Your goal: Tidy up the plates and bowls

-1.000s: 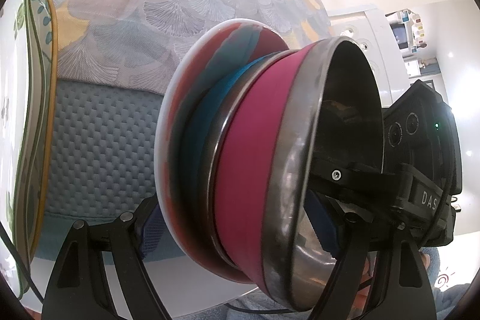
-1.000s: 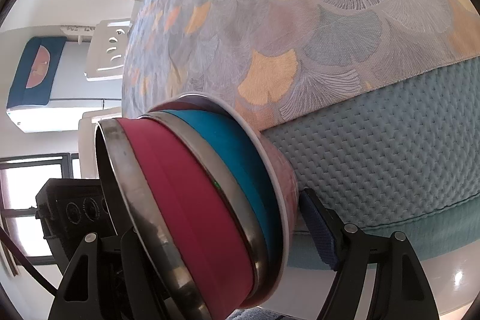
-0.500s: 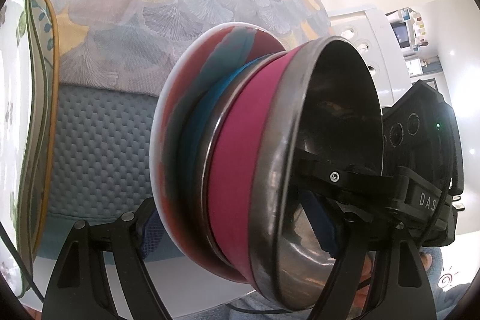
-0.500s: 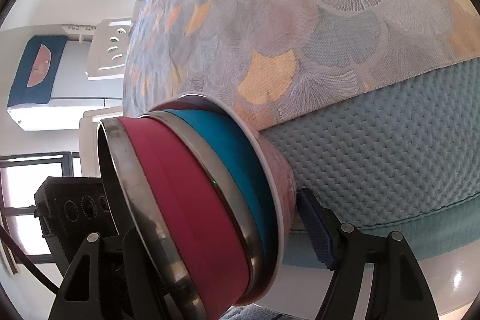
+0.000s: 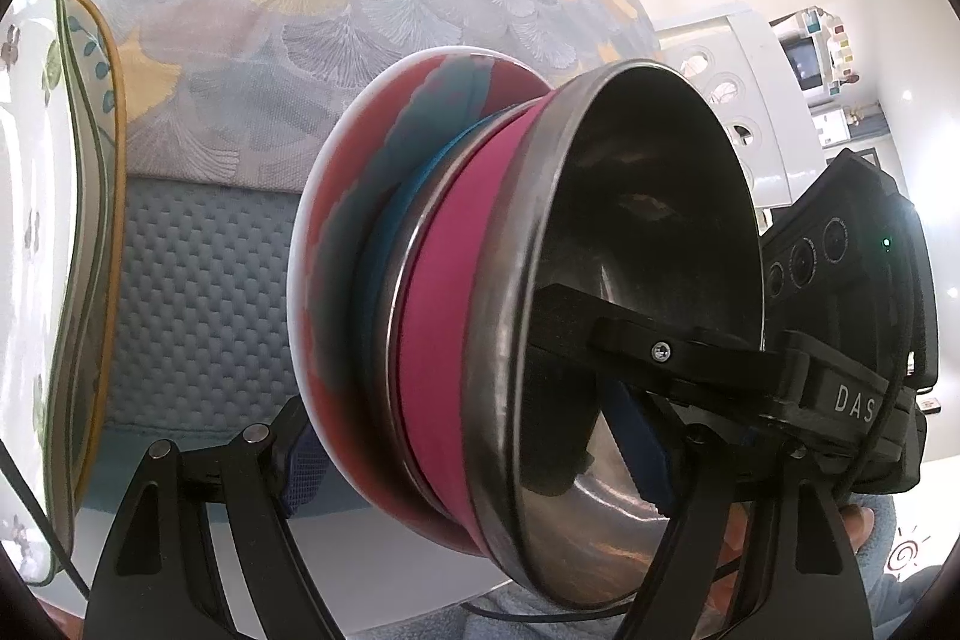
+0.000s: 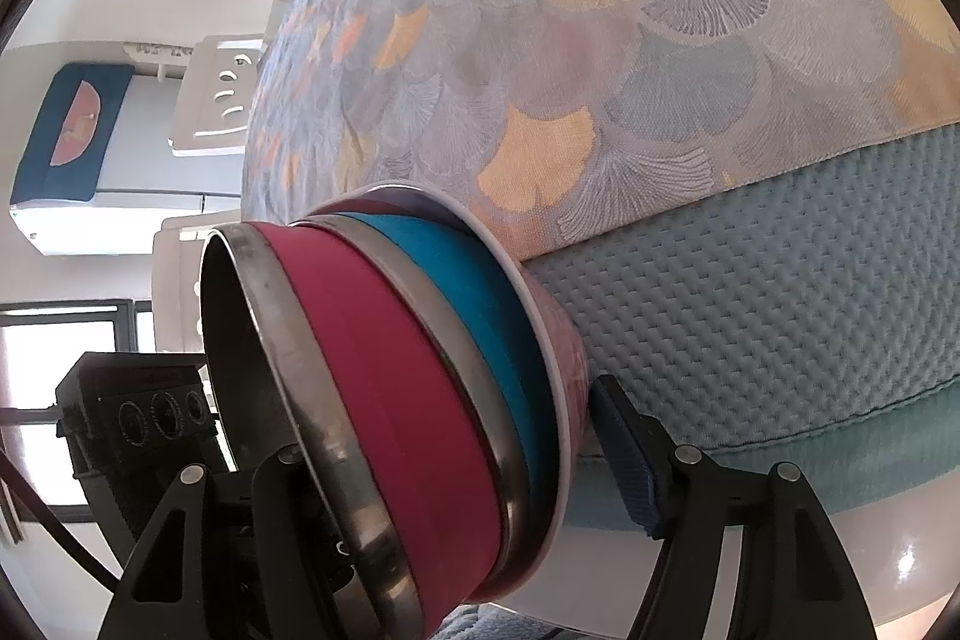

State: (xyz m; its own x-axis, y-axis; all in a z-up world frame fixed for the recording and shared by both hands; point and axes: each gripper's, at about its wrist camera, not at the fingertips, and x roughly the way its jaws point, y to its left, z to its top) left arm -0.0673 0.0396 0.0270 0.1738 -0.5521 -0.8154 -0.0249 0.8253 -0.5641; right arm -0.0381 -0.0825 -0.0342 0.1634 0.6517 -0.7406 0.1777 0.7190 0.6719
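Here both tongs (image 5: 474,466) (image 6: 444,454) clasp the nested bowls (image 5: 456,316), right ones closing, marked "DAS".

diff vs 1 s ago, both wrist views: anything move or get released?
Right gripper jaws are closing with the nested bowl stack between them. In the left wrist view the stack tips slightly, the pink steel bowl showing more of its inside. Nothing released. Left gripper, floral plates and tablecloth unchanged.
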